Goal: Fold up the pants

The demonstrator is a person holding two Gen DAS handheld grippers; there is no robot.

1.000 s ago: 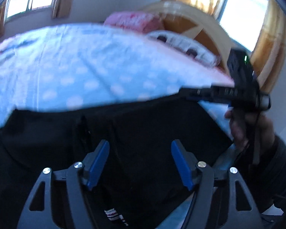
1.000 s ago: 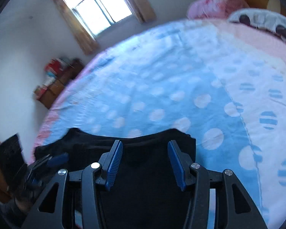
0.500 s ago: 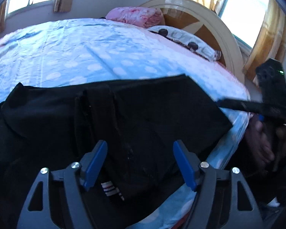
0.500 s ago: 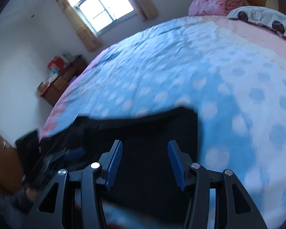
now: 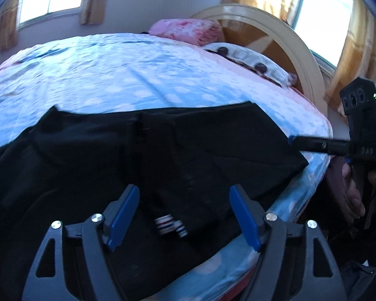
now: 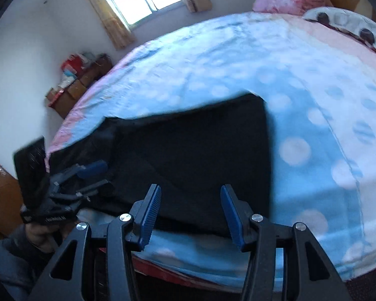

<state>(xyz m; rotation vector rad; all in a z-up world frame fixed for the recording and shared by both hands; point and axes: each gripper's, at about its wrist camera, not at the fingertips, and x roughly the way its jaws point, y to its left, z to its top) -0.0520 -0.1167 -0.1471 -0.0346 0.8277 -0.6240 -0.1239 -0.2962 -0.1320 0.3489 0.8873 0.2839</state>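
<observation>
A: Left wrist view?
B: Black pants (image 5: 163,155) spread flat on the blue dotted bedsheet (image 5: 107,80), near its front edge. Left gripper (image 5: 183,215) hangs over them, jaws opening, nothing between the pads. Striped tag (image 5: 170,224) on the fabric, no readable text.
A: Right wrist view?
B: Right gripper (image 6: 190,215) about half open over the pants' near edge, holding nothing. White lettering on the left gripper's body (image 6: 55,218), too blurred to read.
</observation>
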